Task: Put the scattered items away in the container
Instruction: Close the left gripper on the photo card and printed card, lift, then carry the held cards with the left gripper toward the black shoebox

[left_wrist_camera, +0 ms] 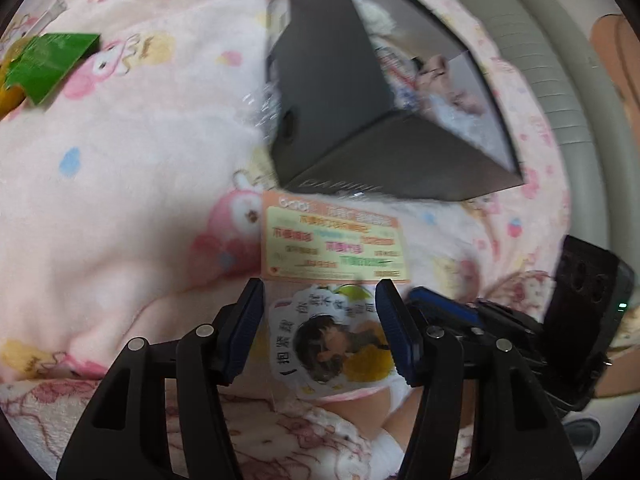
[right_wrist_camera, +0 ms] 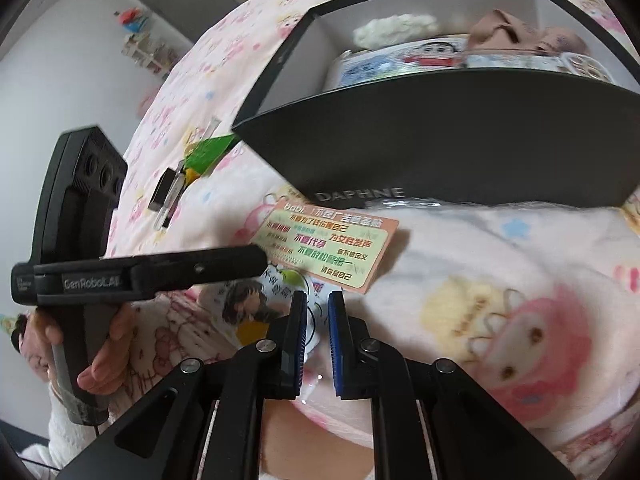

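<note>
A round white sticker card (left_wrist_camera: 332, 340) with a cartoon figure, in a clear sleeve, lies on the pink blanket (left_wrist_camera: 120, 180). My left gripper (left_wrist_camera: 322, 320) is open, its blue pads standing on either side of the card. Just beyond lies an orange and green printed card (left_wrist_camera: 332, 240), touching the black box (left_wrist_camera: 340, 100) that serves as container. In the right wrist view my right gripper (right_wrist_camera: 317, 312) has a narrow gap between its pads. The sticker card's (right_wrist_camera: 248, 300) sleeve edge sits in that gap, not visibly pressed. The box (right_wrist_camera: 440, 140) holds several items.
A green packet (left_wrist_camera: 52, 64) lies far left on the blanket, with a small black block and a clear tube (right_wrist_camera: 166, 196) beside it. A white plush (right_wrist_camera: 396, 26) and a cartoon pack (right_wrist_camera: 400, 60) are inside the box. A hand (right_wrist_camera: 104, 364) holds the left gripper.
</note>
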Demonstrator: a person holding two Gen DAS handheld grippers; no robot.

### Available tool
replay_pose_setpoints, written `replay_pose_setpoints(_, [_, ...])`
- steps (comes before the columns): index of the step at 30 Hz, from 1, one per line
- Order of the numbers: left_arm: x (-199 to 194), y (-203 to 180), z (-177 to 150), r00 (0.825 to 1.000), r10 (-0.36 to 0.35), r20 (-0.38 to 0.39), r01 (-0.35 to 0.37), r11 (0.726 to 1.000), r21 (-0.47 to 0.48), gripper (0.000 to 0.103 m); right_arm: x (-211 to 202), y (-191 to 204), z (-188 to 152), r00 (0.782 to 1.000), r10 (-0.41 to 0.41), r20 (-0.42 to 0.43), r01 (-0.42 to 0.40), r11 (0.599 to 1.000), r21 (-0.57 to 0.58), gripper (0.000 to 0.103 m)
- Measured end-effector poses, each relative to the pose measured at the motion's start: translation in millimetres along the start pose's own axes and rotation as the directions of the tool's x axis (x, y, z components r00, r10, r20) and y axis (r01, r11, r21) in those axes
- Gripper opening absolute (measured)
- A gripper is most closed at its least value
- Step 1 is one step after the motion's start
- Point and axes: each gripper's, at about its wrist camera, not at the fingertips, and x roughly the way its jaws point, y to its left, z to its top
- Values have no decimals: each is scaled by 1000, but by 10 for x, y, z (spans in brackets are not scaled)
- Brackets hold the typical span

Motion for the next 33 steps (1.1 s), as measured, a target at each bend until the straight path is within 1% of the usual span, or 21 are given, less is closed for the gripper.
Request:
replay_pose_setpoints(2, [56,-66,19,999,37,-6,-37,999,3,57,68,-33,-8,1000,-12,-16,12,1000,17,8])
replay_pose_setpoints(3, [74,-101,19,999,38,-5,-38,999,10,57,89,-48,-4,1000,-13,-22,13,1000,20,9])
replay_pose_setpoints(5, [68,-208,-17,1000,16,10,-17,999,48,49,148,-46,5,999,-12,-32,12,1000,20,10])
replay_pose_setpoints(6, [69,-266,-36,1000,4,16,-6,997,72,49,152,-24,10,1000,-8,-30,9,1000,12,10])
replay_pose_setpoints(7, [62,-333,-64,1000,1,27,-4,995,99,46,138,-8,11,1000,0,-26,0,1000,5,10])
replay_pose_setpoints(8, [51,-387,-89,999,3,39,-8,992,123,39,116,18,8,999,39,-21,-39,999,-3,10])
replay_pose_setpoints(10, [-21,-438,-140,998,-8,67,-2,987,158,32,56,34,-10,996,91,-8,-91,996,-9,10])
replay_pose_setpoints(13, [-20,-474,-173,997,-16,76,3,985,171,32,-40,25,-36,996,88,11,-88,996,-18,10])
replay_pose_setpoints(15, [-37,-406,-171,996,37,77,-48,988,146,36,-38,-21,-52,999,36,11,-36,999,-8,10])
replay_pose_setpoints(17, [-125,-325,-146,994,79,79,-88,989,120,49,-19,-108,-67,1000,4,-1,-4,1000,25,10])
replay_pose_setpoints(18, [-140,-293,-137,992,93,87,-102,989,104,55,-32,-140,-71,1000,14,-1,-14,999,36,10])
replay_pose_setpoints(19, [-146,-247,-119,990,105,96,-112,991,77,65,-58,-182,-76,1000,29,1,-29,999,44,11])
replay_pose_setpoints(21, [-135,-161,-89,991,101,90,-103,994,20,68,-62,-200,-68,998,58,1,-58,997,59,16])
replay_pose_setpoints(22, [-117,-122,-74,992,94,83,-94,996,-3,68,-73,-213,-71,998,68,1,-67,996,61,24])
replay_pose_setpoints(24, [-106,-112,-70,988,116,103,-116,993,-5,62,-24,-197,-68,996,91,-4,-91,994,55,34])
replay_pose_setpoints(26, [-71,-166,-63,986,130,101,-133,991,27,39,26,-152,-66,997,77,-6,-77,996,36,37])
replay_pose_setpoints(27, [-52,-195,-64,988,120,93,-124,991,45,37,21,-137,-69,997,72,0,-72,997,24,37])
replay_pose_setpoints(29, [-66,-261,-97,984,141,112,-150,985,80,37,18,-89,-73,997,71,18,-72,997,9,36])
replay_pose_setpoints(30, [-82,-292,-117,985,126,116,-138,985,103,36,-19,-94,-80,996,84,25,-84,996,4,27])
replay_pose_setpoints(31, [-97,-320,-133,990,90,113,-104,987,125,36,-28,-80,-81,993,111,27,-111,994,-1,16])
replay_pose_setpoints(33, [-126,-336,-139,994,29,105,-45,987,151,33,-84,-71,-91,988,151,30,-150,989,-6,15])
